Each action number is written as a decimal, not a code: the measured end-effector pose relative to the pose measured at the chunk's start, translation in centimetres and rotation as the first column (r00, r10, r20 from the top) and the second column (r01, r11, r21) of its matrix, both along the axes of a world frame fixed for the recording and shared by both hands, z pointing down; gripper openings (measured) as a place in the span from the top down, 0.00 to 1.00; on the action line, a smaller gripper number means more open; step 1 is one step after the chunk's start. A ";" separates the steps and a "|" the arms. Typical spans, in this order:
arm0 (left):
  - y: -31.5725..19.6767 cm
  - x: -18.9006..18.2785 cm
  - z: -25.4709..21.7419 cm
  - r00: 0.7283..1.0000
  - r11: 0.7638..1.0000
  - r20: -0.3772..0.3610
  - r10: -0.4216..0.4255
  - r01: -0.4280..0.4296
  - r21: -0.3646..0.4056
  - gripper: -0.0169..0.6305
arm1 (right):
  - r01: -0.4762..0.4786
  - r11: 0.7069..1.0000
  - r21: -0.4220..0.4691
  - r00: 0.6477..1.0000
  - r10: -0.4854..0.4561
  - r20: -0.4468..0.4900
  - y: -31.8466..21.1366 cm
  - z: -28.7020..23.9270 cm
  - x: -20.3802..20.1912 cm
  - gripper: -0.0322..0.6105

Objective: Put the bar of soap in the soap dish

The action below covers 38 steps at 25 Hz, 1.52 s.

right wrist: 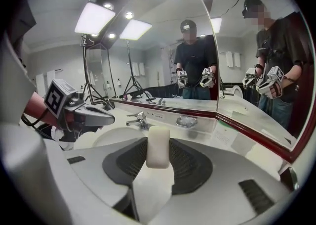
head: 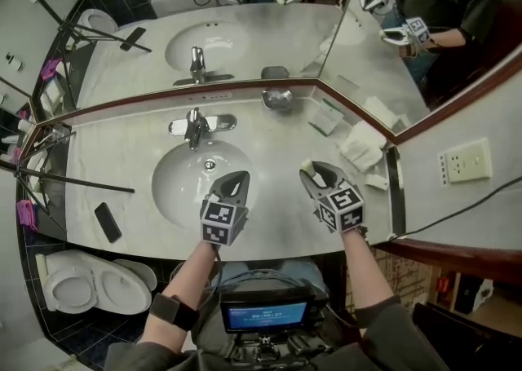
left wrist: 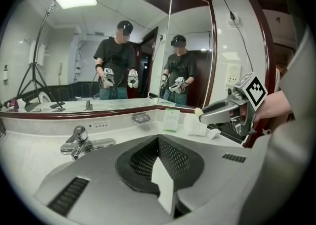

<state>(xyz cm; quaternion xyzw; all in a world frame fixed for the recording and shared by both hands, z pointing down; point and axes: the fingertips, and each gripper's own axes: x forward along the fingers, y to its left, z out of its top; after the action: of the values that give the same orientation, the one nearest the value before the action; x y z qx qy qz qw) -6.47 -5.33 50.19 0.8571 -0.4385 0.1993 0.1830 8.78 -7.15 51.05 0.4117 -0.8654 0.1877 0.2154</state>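
Right gripper view: right tongs (right wrist: 158, 167) grasp the bar of soap (right wrist: 158, 145), above the surface's (head: 277, 149) front edge.
Left tongs (left wrist: 164, 179): clenched, empty.
Soap dish (head: 277, 99): back edge, seemingly empty.
Remaining: carry, place.

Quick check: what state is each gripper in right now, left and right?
Left gripper: closed, nothing in it.
Right gripper: closed on the bar of soap.

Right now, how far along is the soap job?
Done: the bar of soap is off the counter, clamped in the right gripper. In hand: the carry. Left: reach the soap dish by the mirror, which looks empty, and release the bar there.
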 end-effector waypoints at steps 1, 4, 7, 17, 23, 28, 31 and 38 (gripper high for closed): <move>0.0 0.0 -0.1 1.000 1.000 0.000 0.002 -0.002 0.002 0.97 | -0.015 1.000 0.006 1.000 0.015 0.017 0.4 -0.5 0.2 0.71; 0.1 0.0 -0.3 1.000 1.000 0.002 0.006 -0.006 0.006 0.97 | -0.048 0.999 0.015 0.998 0.048 0.038 1.3 -1.4 0.9 0.71; -0.3 0.2 -0.3 1.000 1.000 0.004 0.006 -0.006 0.009 0.97 | -0.044 0.999 0.023 0.999 0.043 0.010 1.3 -1.2 1.3 0.71; -4.3 2.4 0.9 0.998 0.999 0.033 0.046 -0.047 0.019 0.97 | 0.079 0.995 0.056 0.988 -0.070 -0.138 -5.8 0.9 -0.9 0.71; -10.1 3.3 2.1 0.999 0.999 0.045 0.030 -0.031 0.037 0.97 | 0.143 0.988 0.067 0.965 -0.124 -0.229 -14.2 3.1 -3.1 0.71; -13.6 3.6 4.7 0.998 0.999 0.068 0.020 -0.022 0.035 0.97 | 0.174 0.983 0.066 0.949 -0.149 -0.276 -20.1 6.3 -4.8 0.71; -15.5 3.7 5.9 0.997 0.999 0.073 0.015 -0.017 0.032 0.97 | 0.170 0.984 0.062 0.944 -0.144 -0.298 -22.7 8.0 -5.2 0.71; -18.6 4.4 7.3 0.998 1.000 0.062 -0.001 -0.001 0.025 0.97 | 0.187 0.981 0.049 0.927 -0.160 -0.340 -26.0 9.6 -5.9 0.71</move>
<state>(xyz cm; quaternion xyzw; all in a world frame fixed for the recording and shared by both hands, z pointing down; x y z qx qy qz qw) -2.08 -23.96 57.50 0.8527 -0.4464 0.2203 0.1585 2.92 -33.15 60.66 0.3678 -0.8561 0.0603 0.3582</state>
